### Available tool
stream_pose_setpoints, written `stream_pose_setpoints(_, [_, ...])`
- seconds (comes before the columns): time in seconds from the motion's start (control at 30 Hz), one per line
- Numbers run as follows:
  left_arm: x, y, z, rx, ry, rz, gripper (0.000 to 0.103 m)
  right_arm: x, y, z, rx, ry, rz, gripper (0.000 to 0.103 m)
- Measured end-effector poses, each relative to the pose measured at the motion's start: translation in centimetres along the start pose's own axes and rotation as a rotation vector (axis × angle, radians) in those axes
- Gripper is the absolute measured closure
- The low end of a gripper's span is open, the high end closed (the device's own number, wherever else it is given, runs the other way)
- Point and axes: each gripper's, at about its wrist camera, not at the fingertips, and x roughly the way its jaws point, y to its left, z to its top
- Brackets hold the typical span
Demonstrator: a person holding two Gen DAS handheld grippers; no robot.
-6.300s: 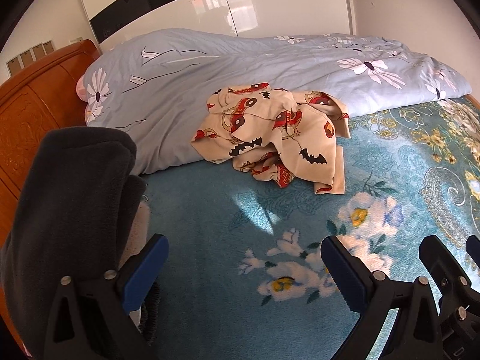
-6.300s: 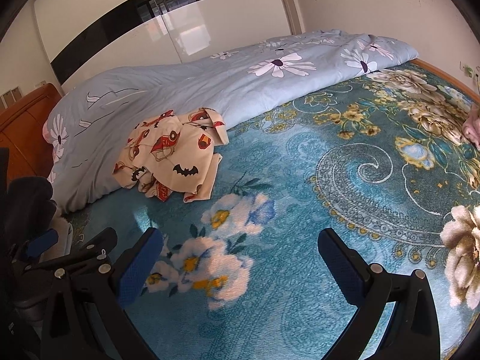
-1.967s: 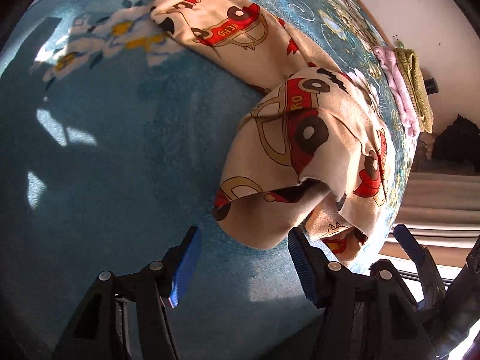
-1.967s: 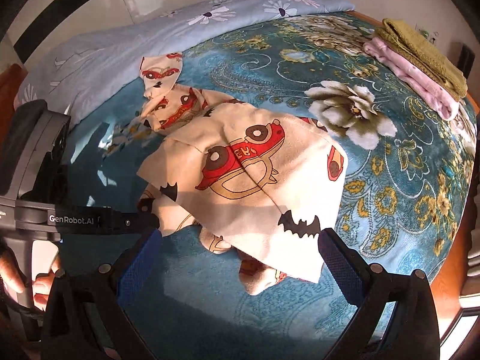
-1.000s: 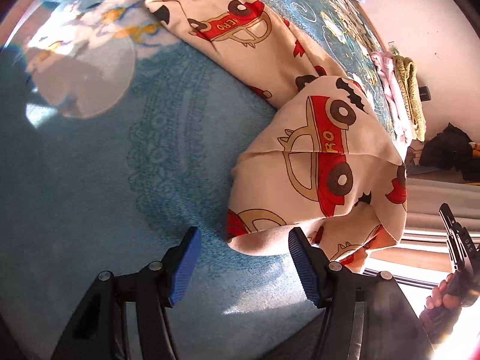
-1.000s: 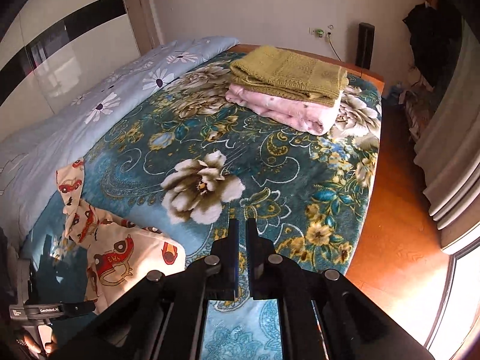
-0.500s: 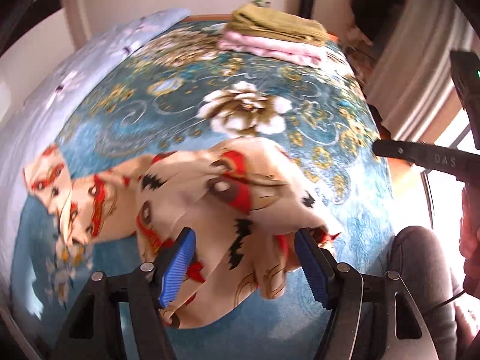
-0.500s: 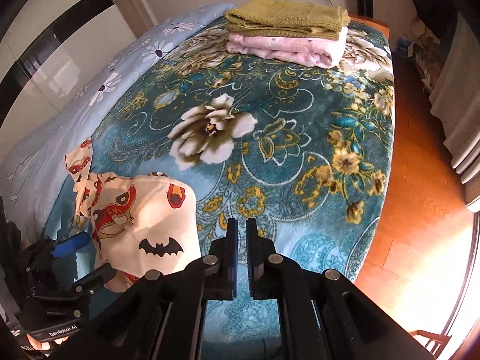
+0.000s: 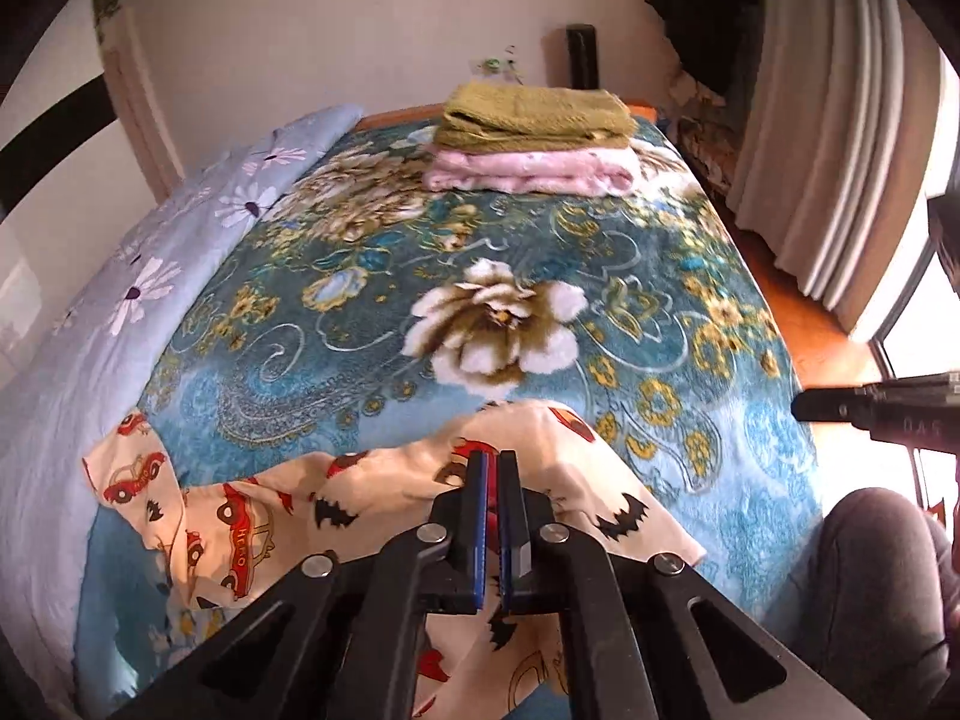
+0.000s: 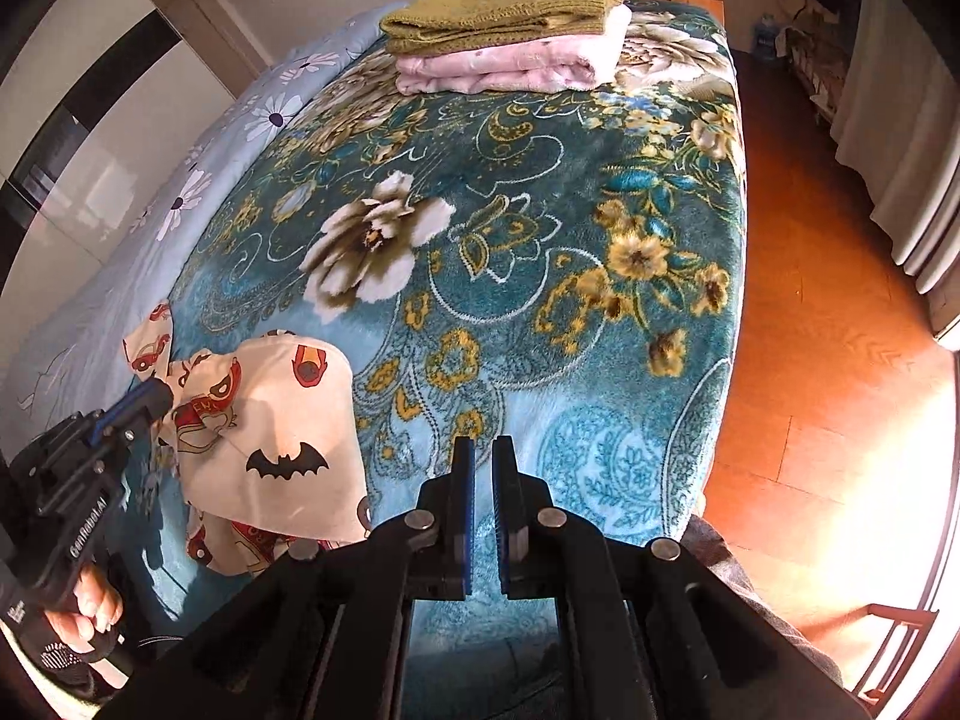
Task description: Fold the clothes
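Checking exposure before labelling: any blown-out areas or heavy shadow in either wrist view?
Right wrist view: sunlit floor glares orange to near white at the right edge, and the printed garment is partly shaded by the left gripper. Left wrist view: window is clipped white; the blanket is evenly lit. Both views show fisheye bending and dark corners.

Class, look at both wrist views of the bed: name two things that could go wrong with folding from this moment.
1. The left gripper pinches the crumpled garment mid-fabric rather than at a corner, so lifting may bunch it.
2. The right gripper is shut on nothing, beside the garment near the bed edge; unsupported cloth could slide off.
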Motion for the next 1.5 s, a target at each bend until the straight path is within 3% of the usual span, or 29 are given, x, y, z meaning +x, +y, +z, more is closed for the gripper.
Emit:
stream_pose_setpoints(0.2, [-4.1, 13.1, -0.8, -0.488, -0.093, 0.118, 0.101, 0.5, 0.3, -0.3, -0.002, 0.016, 0.031, 0.098])
stream_pose_setpoints(0.3, [-5.1, 14.6, -2.1, -0.491, -0.072, 0.091, 0.1, 0.7, 0.5, -0.5, -0.003, 0.024, 0.047, 0.098])
stream_pose_setpoints(0.4, [-4.8, 11.0, -2.7, -0.331, -0.013, 0.038, 0.095, 1.7, 1.3, -0.6, -0.007, 0.051, 0.062, 0.098])
stream_pose_setpoints(0.43, [-4.5, 9.3, -2.8, -0.272, 0.008, 0.014, 0.083, 1.8, 1.3, -0.7, -0.009, 0.055, 0.06, 0.098])
stream_pose_setpoints(0.47, [-4.1, 7.5, -3.0, -0.215, 0.026, -0.017, 0.063, 1.9, 1.3, -0.8, -0.01, 0.06, 0.057, 0.098])
stream_pose_setpoints(0.53, [-3.4, 3.8, -3.3, -0.105, 0.051, -0.08, 0.04, 2.1, 1.4, -0.9, -0.011, 0.068, 0.052, 0.098])
stream_pose_setpoints(0.63, [-2.6, -1.4, -3.7, 0.099, 0.08, -0.098, 0.037, 1.9, 0.5, -0.9, 0.021, 0.064, 0.038, 0.098])
stream_pose_setpoints(0.7, [-2.1, -4.7, -4.3, 0.273, 0.096, -0.065, 0.034, 1.8, -0.2, -0.8, 0.047, 0.066, 0.032, 0.094])
stream_pose_setpoints(0.73, [-1.8, -6.0, -4.9, 0.371, 0.086, -0.011, 0.034, 1.8, -0.3, -0.9, 0.053, 0.068, 0.035, 0.091])
stream_pose_setpoints(0.8, [-1.1, -8.2, -6.3, 0.577, 0.051, 0.133, 0.034, 1.9, -0.5, -1.0, 0.062, 0.072, 0.042, 0.075])
stream_pose_setpoints(0.87, [-0.5, -10.2, -7.6, 0.761, 0.016, 0.251, 0.034, 1.9, -0.4, -1.1, 0.055, 0.075, 0.054, 0.072])
stream_pose_setpoints(0.97, [0.3, -12.2, -9.1, 0.955, -0.04, 0.314, 0.034, 2.2, 0.0, -1.3, 0.046, 0.085, 0.06, 0.072])
stream_pose_setpoints(1.07, [0.9, -14.0, -9.5, 1.075, -0.121, 0.361, 0.034, 2.2, -0.1, -1.4, 0.047, 0.087, 0.062, 0.072])
stream_pose_setpoints(1.17, [1.5, -14.4, -8.4, 1.062, -0.153, 0.381, 0.034, 1.9, -0.4, -1.4, 0.059, 0.081, 0.058, 0.072])
stream_pose_setpoints(1.23, [1.5, -13.7, -7.0, 0.984, -0.137, 0.353, 0.035, 1.7, -0.8, -1.5, 0.068, 0.078, 0.057, 0.072])
stream_pose_setpoints(1.3, [1.1, -12.1, -5.6, 0.852, -0.12, 0.299, 0.058, 1.5, -1.2, -1.6, 0.076, 0.076, 0.055, 0.071])
stream_pose_setpoints(1.33, [0.8, -11.3, -4.9, 0.782, -0.111, 0.27, 0.085, 1.5, -1.4, -1.6, 0.083, 0.077, 0.054, 0.071])
stream_pose_setpoints(1.37, [0.6, -10.3, -4.3, 0.713, -0.1, 0.244, 0.091, 1.5, -1.5, -1.6, 0.089, 0.079, 0.054, 0.071])
stream_pose_setpoints(1.43, [0.3, -8.0, -3.2, 0.566, -0.074, 0.186, 0.093, 1.6, -1.4, -1.6, 0.087, 0.081, 0.055, 0.071])
stream_pose_setpoints(1.5, [-0.3, -4.8, -2.0, 0.356, -0.049, 0.098, 0.094, 1.6, -1.3, -1.7, 0.085, 0.083, 0.056, 0.071])
